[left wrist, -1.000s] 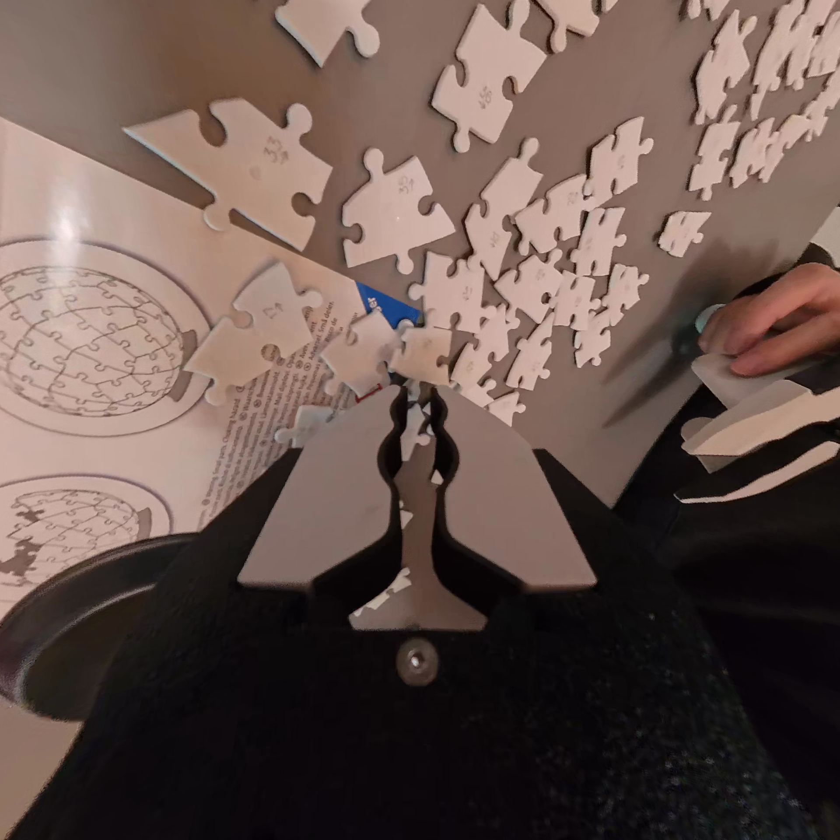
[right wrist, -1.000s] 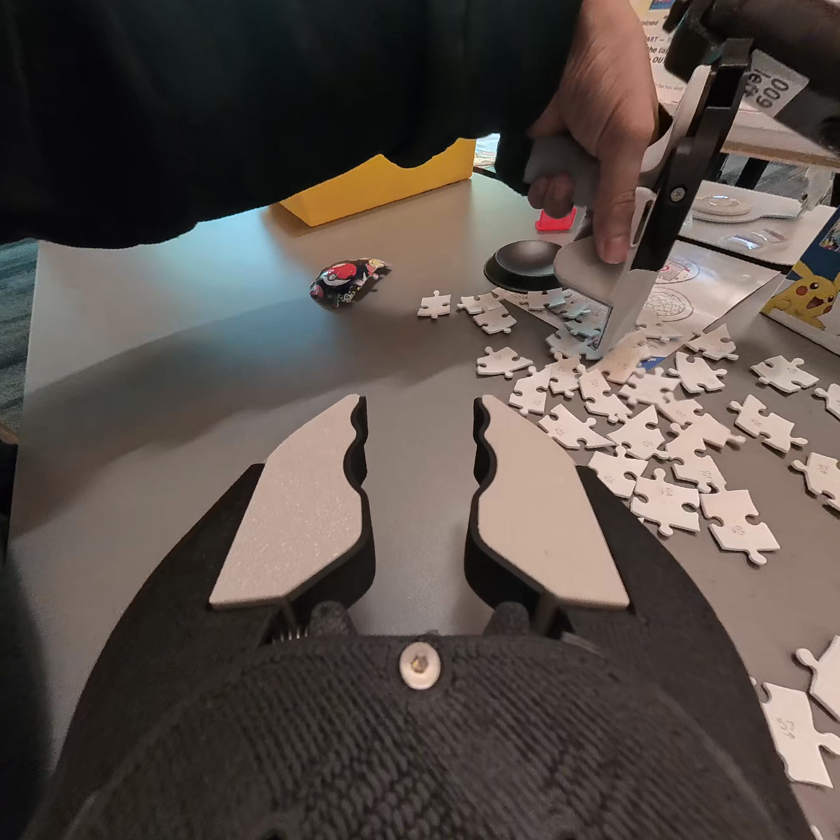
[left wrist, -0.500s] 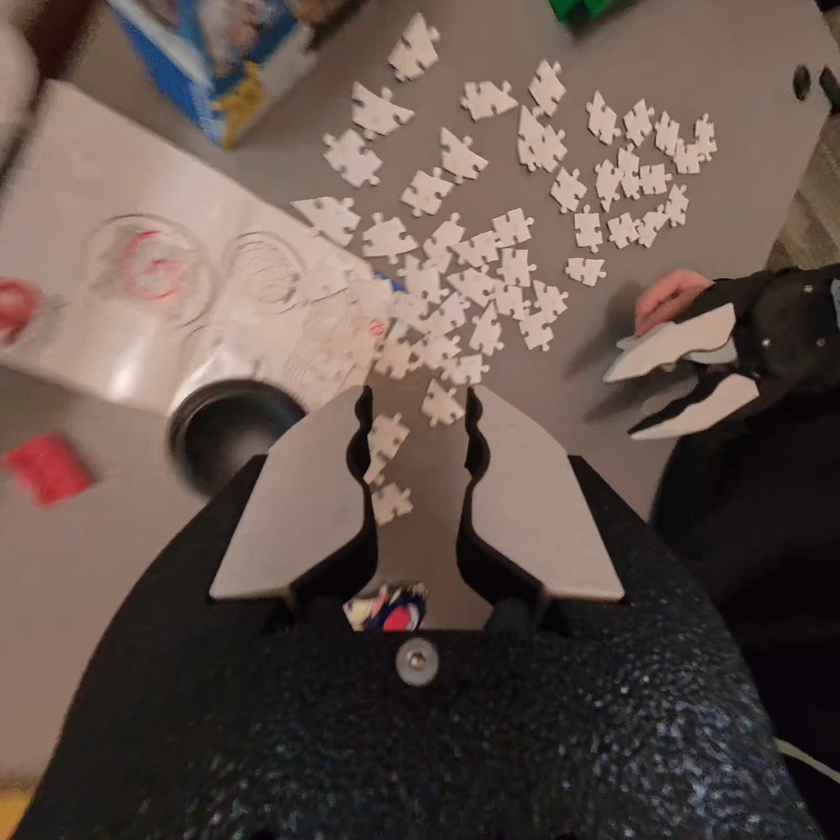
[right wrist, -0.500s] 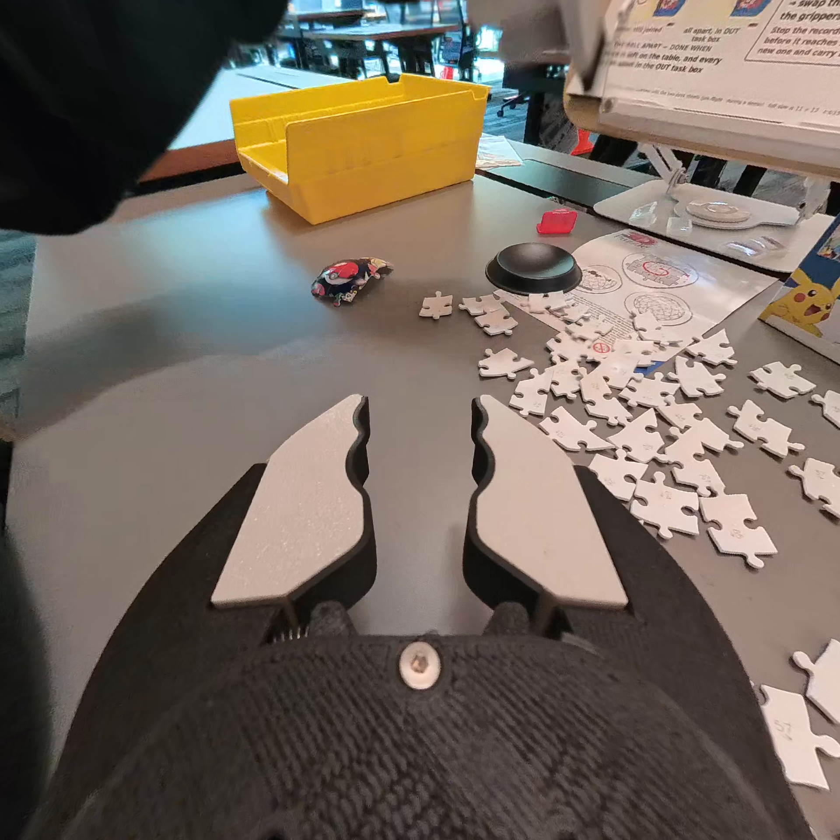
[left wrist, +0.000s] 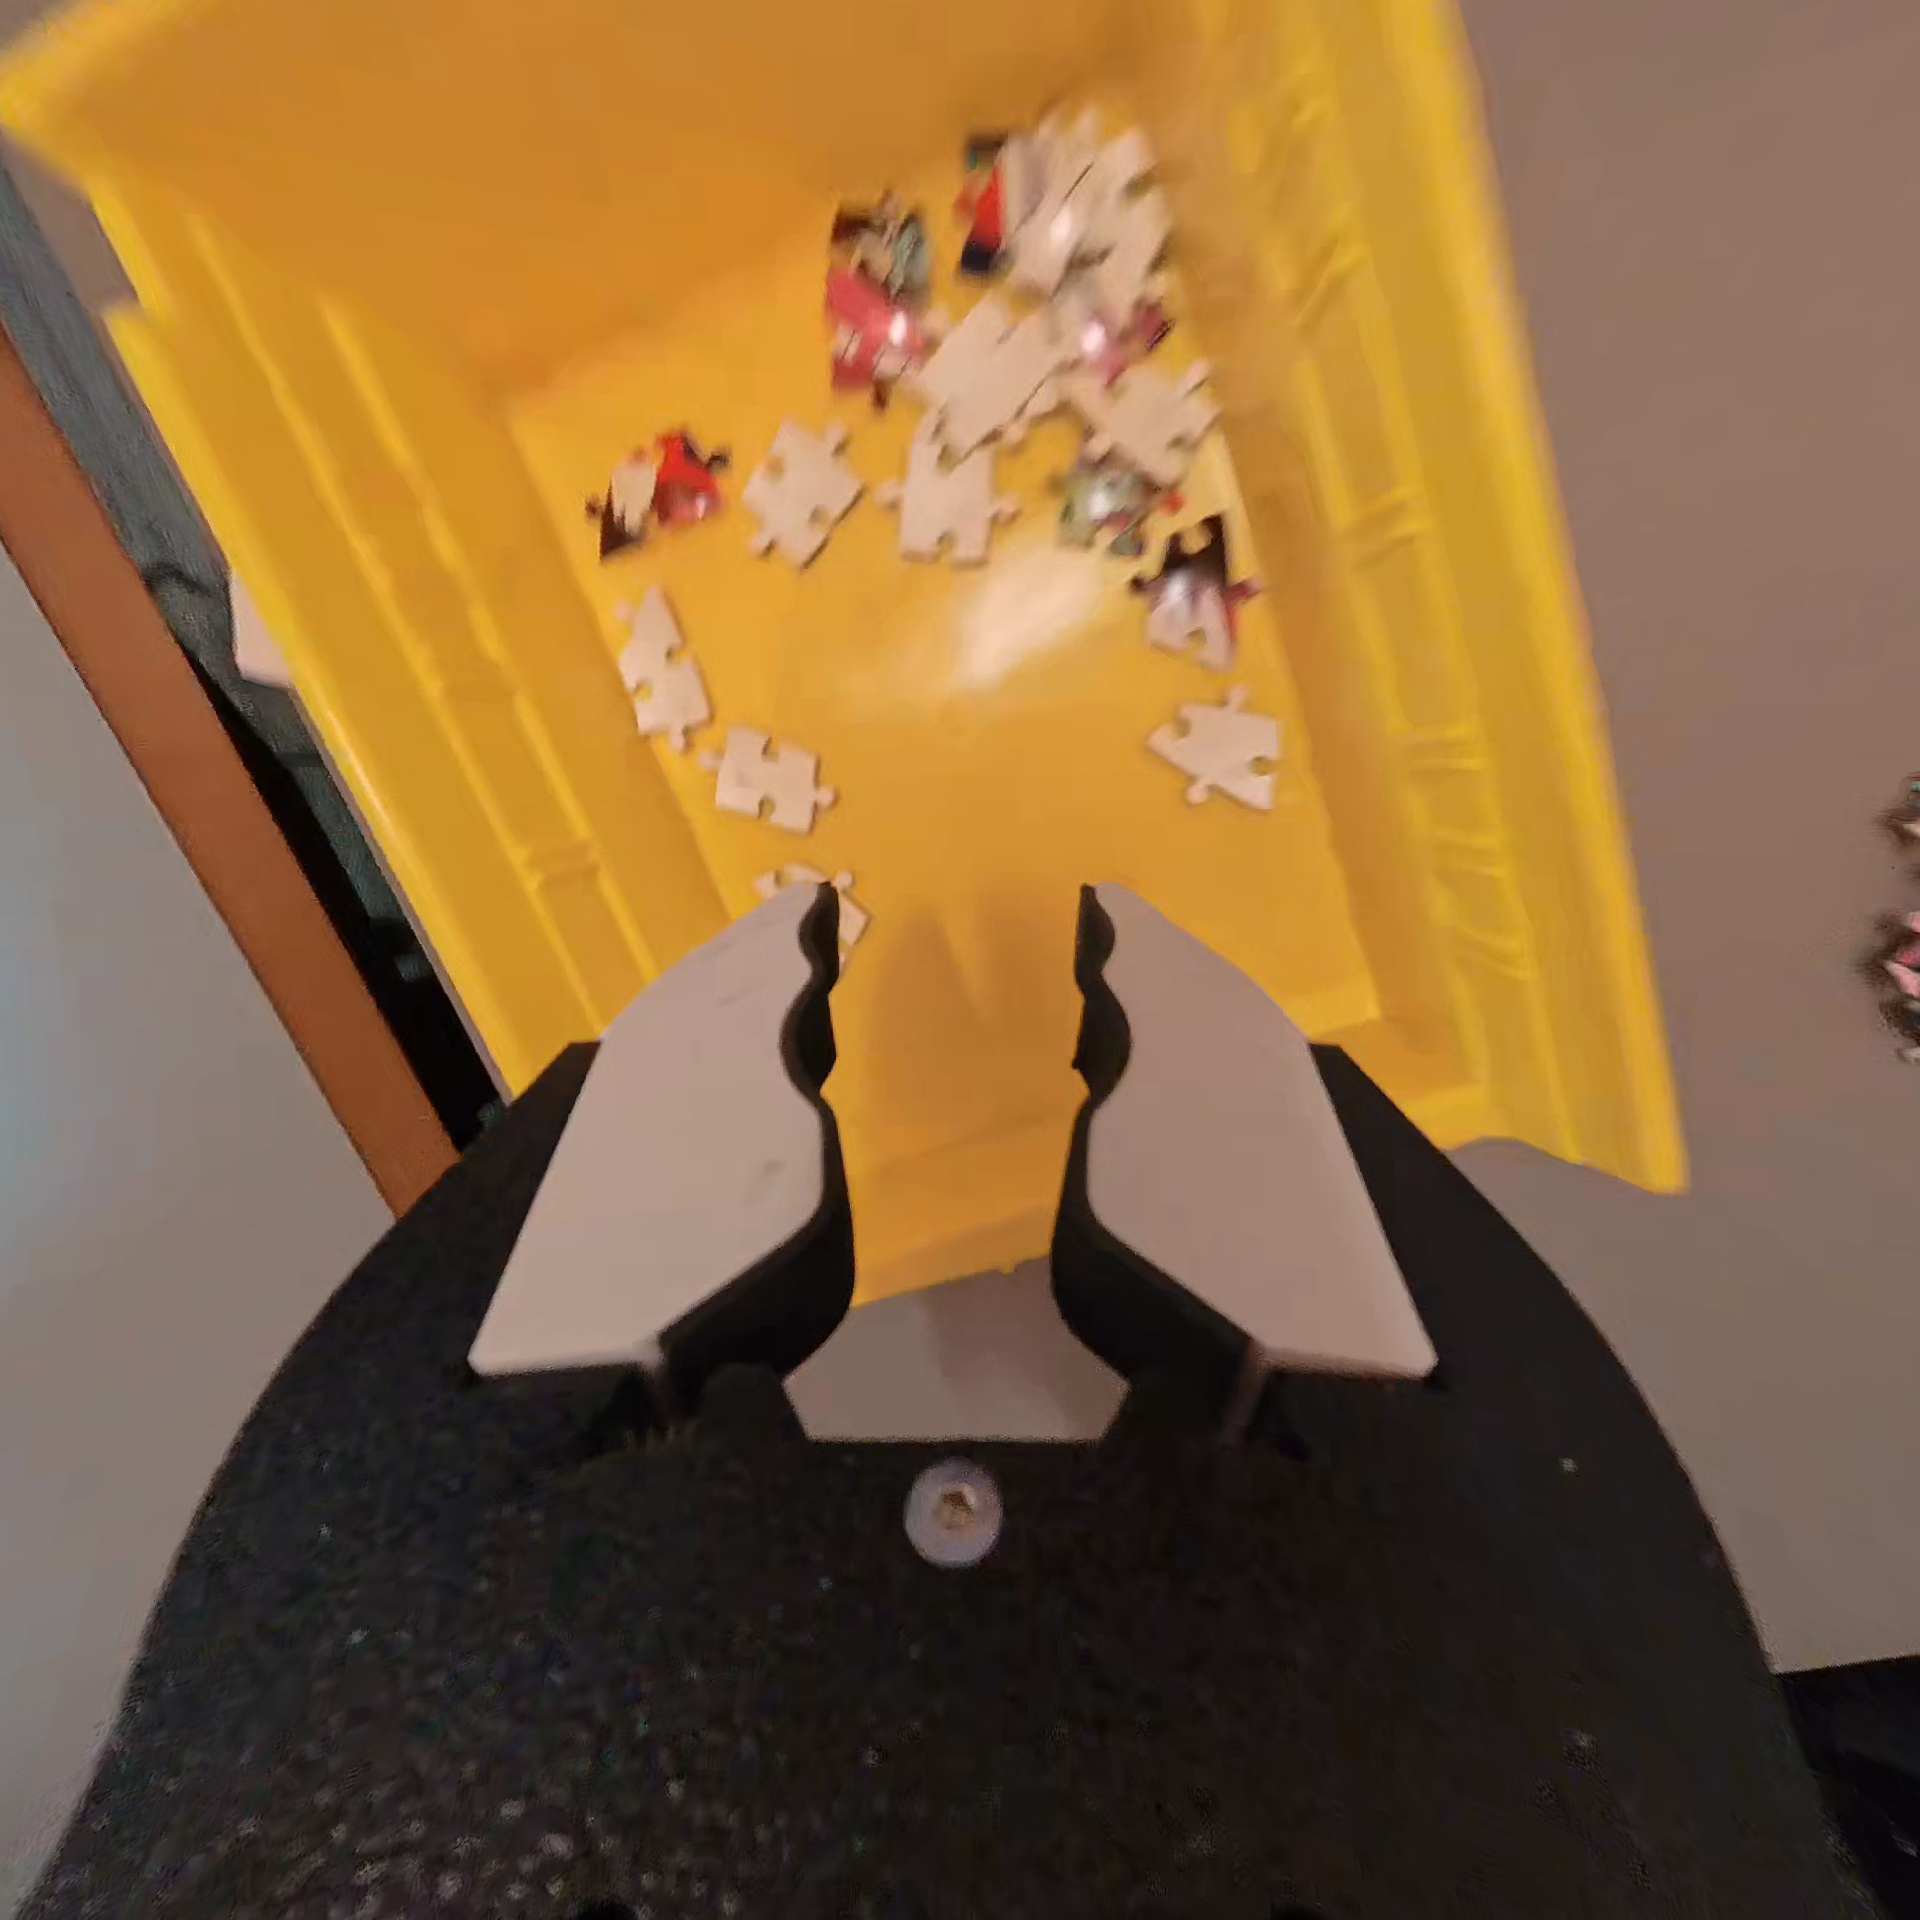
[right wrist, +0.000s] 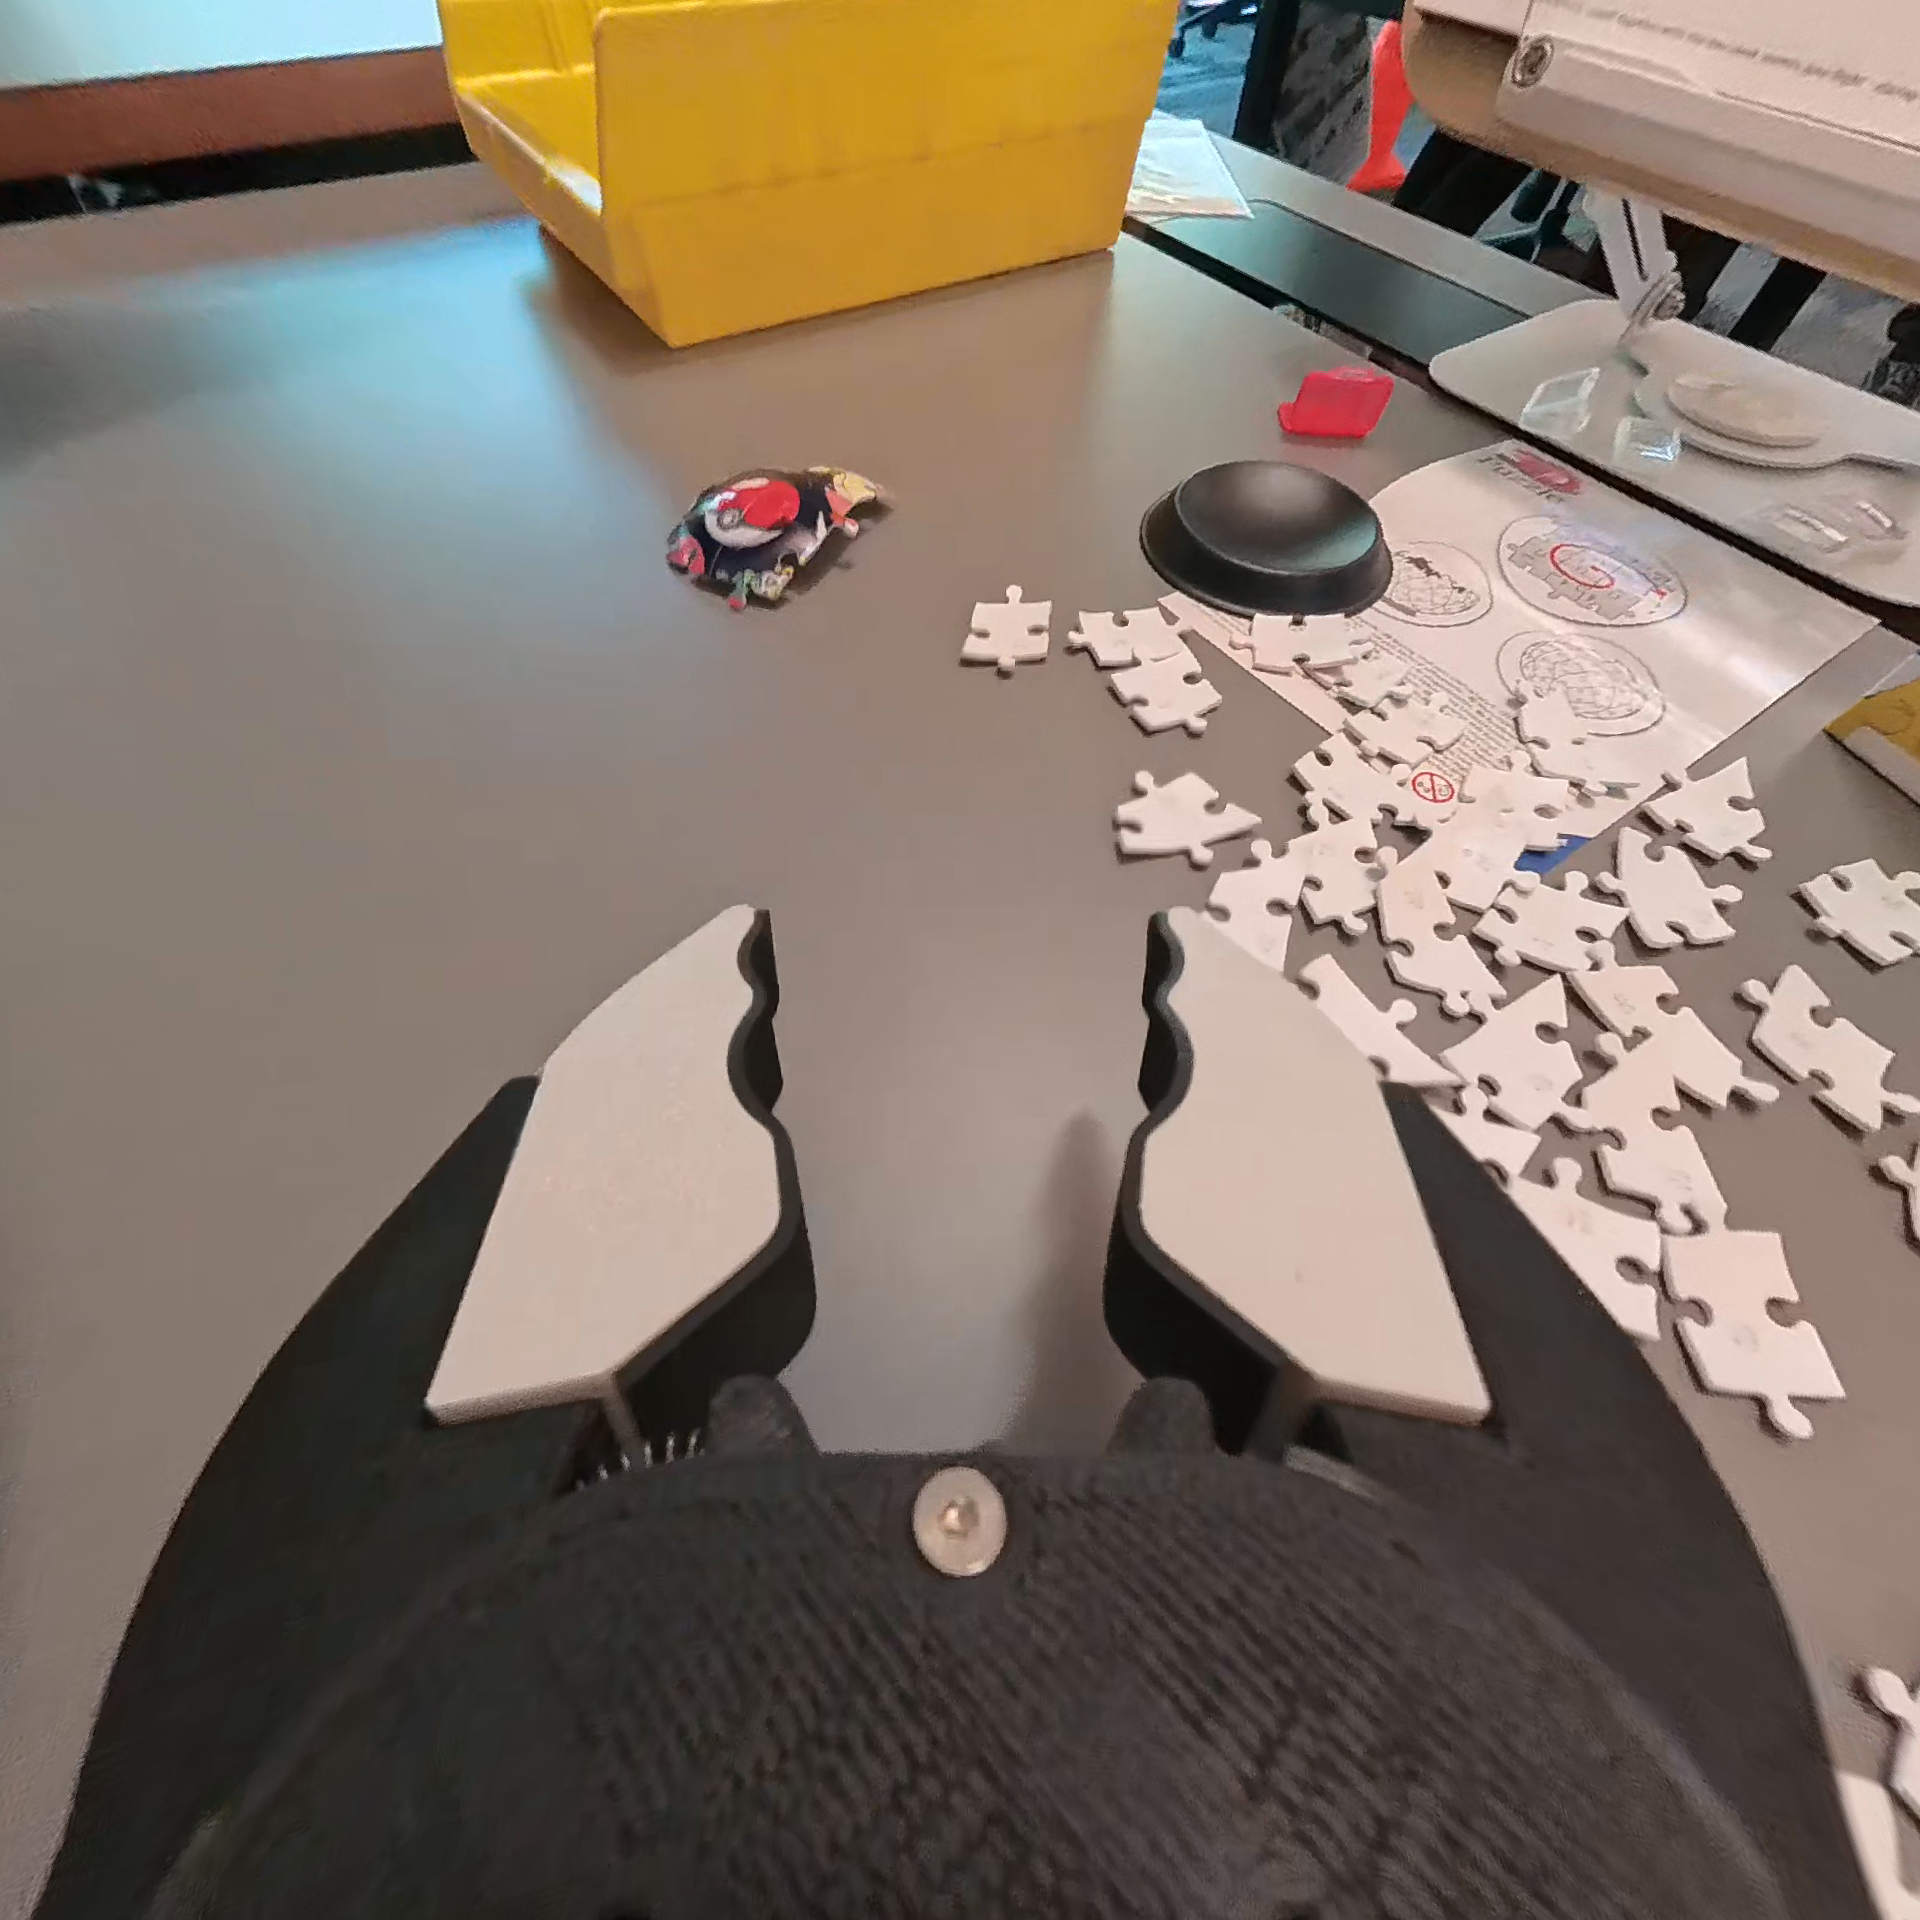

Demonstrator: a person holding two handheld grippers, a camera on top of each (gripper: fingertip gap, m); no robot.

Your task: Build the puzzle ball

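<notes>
Yellow plastic bin (left wrist: 436, 582) fills your left wrist view, its floor strewn with loose white jigsaw pieces (left wrist: 795, 488), some printed side up. Your left gripper (left wrist: 956, 914) hovers above the bin's near end, jaws spread wide and empty. In your right wrist view, the small assembled patch of colourful puzzle ball (right wrist: 769, 530) lies alone on the grey table (right wrist: 364, 727), well apart from the black domed stand (right wrist: 1262, 535) and the scattered white pieces (right wrist: 1507, 925) that overlap the printed instruction sheet (right wrist: 1704, 644). Your right gripper (right wrist: 956, 935) hangs low over bare table, jaws likewise wide and empty. Judged step: fetching a piece. Next, lower one gripper squarely onto a single piece edge.
</notes>
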